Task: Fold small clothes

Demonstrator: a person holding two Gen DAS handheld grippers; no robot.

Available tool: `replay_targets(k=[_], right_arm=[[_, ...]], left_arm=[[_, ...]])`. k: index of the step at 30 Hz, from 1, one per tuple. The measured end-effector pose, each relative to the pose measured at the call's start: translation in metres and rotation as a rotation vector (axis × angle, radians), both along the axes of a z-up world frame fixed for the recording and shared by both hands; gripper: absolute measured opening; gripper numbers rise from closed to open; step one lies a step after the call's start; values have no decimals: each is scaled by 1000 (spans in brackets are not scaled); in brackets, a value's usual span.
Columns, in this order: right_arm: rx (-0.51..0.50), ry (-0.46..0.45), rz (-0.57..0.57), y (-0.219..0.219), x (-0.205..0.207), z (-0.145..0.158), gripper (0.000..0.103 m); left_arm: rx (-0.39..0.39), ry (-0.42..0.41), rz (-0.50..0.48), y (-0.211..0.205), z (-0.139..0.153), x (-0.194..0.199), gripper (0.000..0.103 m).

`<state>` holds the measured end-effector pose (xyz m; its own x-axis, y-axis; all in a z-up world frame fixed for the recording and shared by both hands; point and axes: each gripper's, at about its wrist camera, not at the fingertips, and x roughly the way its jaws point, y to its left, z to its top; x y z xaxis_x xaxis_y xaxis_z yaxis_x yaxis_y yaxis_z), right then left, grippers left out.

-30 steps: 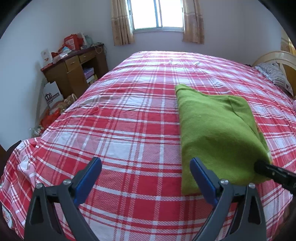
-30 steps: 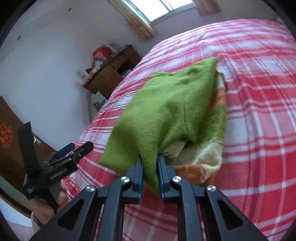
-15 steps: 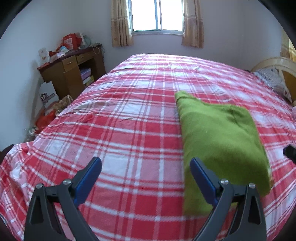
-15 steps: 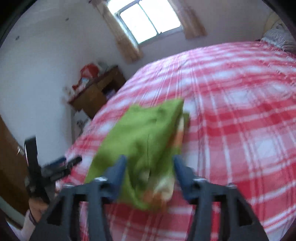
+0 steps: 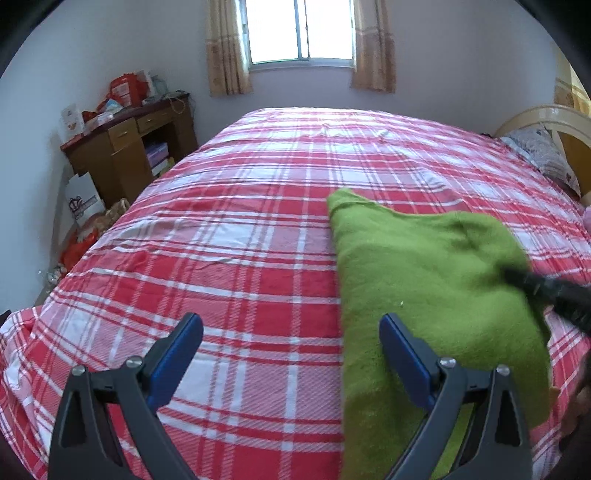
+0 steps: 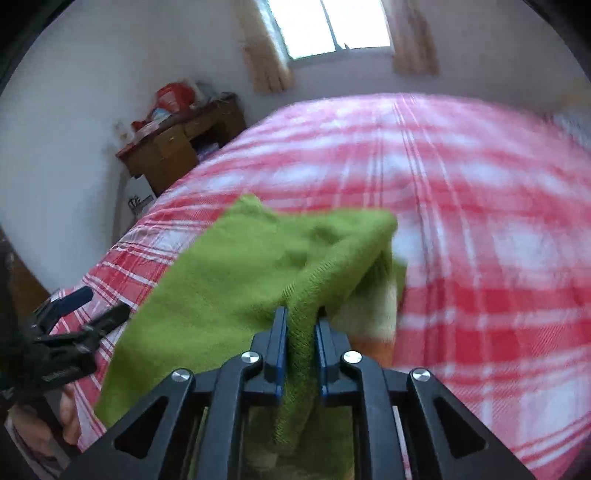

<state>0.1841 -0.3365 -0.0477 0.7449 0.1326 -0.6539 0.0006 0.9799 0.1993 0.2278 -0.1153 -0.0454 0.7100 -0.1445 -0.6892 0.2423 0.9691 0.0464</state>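
Note:
A folded green knit garment (image 5: 424, 280) lies on the red plaid bed (image 5: 229, 258), right of centre in the left wrist view. My left gripper (image 5: 291, 350) is open and empty, its right finger over the garment's left edge. My right gripper (image 6: 300, 332) is shut on a raised fold of the green garment (image 6: 258, 266); a white and orange layer shows under the fold. In the left wrist view the right gripper's fingers (image 5: 546, 291) reach in over the garment's right side. In the right wrist view the left gripper (image 6: 70, 314) sits at the far left.
A wooden desk (image 5: 129, 155) with clutter stands left of the bed by the wall, with bags (image 5: 81, 206) on the floor beside it. A window with curtains (image 5: 299, 33) is behind the bed. A pillow and headboard (image 5: 543, 147) are at the right.
My right gripper let go of the garment and opened half a second ago, and is now shut on a fold of it again. The garment's right side has lifted. The left gripper stayed open.

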Motion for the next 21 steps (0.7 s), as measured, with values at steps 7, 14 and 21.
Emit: replay_targets(k=[7,14,21], right_arm=[[-150,68,-44,-23,29,-20,12],[-33,22,-129,-46,-13,-8,12],[-14,-91,49,10,-62,21,12]], left_arm=[[63,-47,-31,-29,-14,-13,99],[116,-101,-73,-26,-3,-23,99],[-4,-30,-20,-9,-3,-22,99]])
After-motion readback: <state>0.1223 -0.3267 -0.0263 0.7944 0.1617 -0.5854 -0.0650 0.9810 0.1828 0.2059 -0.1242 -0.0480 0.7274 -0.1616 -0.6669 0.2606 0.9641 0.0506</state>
